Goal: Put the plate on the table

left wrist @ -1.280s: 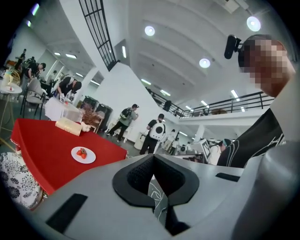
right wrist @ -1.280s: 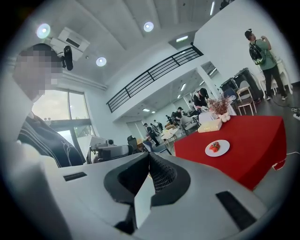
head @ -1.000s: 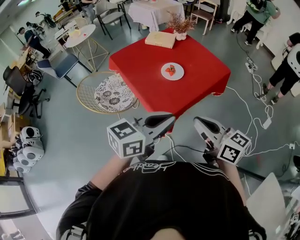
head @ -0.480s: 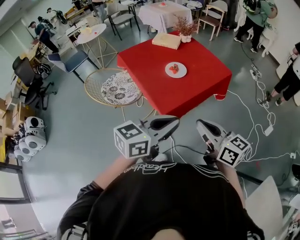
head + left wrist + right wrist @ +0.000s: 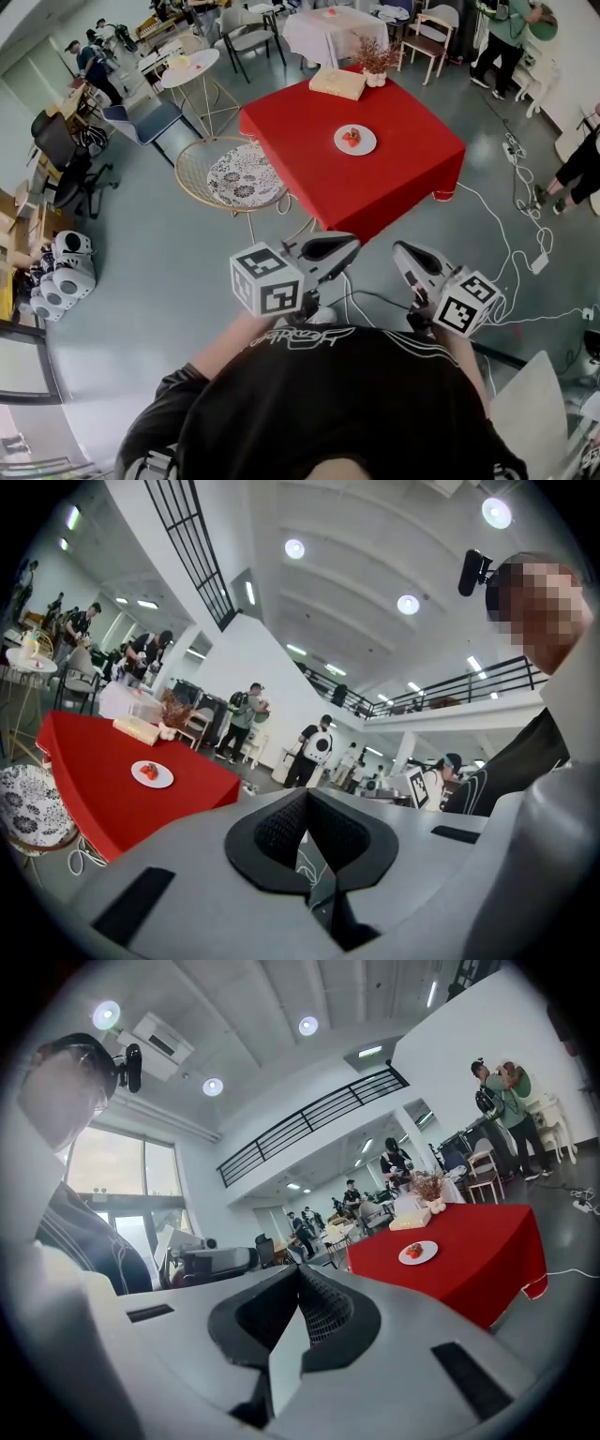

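A white plate with red food on it sits near the middle of the red-clothed table. My left gripper and right gripper hover side by side close to my body, well short of the table's near corner. Both point toward the table, and both are shut and hold nothing. The left gripper view shows its gripper with pads together, the plate far off at the left. In the right gripper view, that gripper also has its pads together, and the plate lies far ahead on the right.
A beige box and a vase of dried flowers stand at the table's far edge. A round wicker chair with a patterned cushion is left of the table. White cables trail over the floor at right. People stand around the room's edges.
Both grippers have drifted a little forward toward the table and stayed shut. The table and plate sit slightly further right in the head view.
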Tool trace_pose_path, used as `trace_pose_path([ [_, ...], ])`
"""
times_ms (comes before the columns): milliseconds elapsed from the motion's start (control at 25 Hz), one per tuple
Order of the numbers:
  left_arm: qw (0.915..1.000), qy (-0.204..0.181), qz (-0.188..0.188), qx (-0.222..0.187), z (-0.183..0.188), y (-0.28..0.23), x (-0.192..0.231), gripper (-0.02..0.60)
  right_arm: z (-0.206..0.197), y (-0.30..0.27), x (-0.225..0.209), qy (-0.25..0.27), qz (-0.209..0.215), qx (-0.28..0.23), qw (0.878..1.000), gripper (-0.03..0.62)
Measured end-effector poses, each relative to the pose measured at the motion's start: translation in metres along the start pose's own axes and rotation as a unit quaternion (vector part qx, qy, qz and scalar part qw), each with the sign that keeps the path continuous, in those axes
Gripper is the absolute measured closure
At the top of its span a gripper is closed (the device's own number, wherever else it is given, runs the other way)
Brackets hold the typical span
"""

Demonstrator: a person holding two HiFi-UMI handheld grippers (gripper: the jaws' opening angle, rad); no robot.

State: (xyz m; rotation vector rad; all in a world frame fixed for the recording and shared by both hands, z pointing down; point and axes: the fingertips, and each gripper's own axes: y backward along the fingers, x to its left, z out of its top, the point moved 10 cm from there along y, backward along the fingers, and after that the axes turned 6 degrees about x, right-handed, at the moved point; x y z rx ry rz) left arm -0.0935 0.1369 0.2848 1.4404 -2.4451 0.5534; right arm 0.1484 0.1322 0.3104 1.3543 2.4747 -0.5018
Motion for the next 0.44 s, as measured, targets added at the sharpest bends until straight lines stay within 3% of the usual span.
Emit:
trace_pose_path([
  [440, 0.9998, 0.021, -0.004, -0.002, -0.0036, -0.0006, -0.0037, 0.574, -0.005, 0.0037, 0.0013, -0.012, 0.0, 0.003, 1.0, 0.586],
])
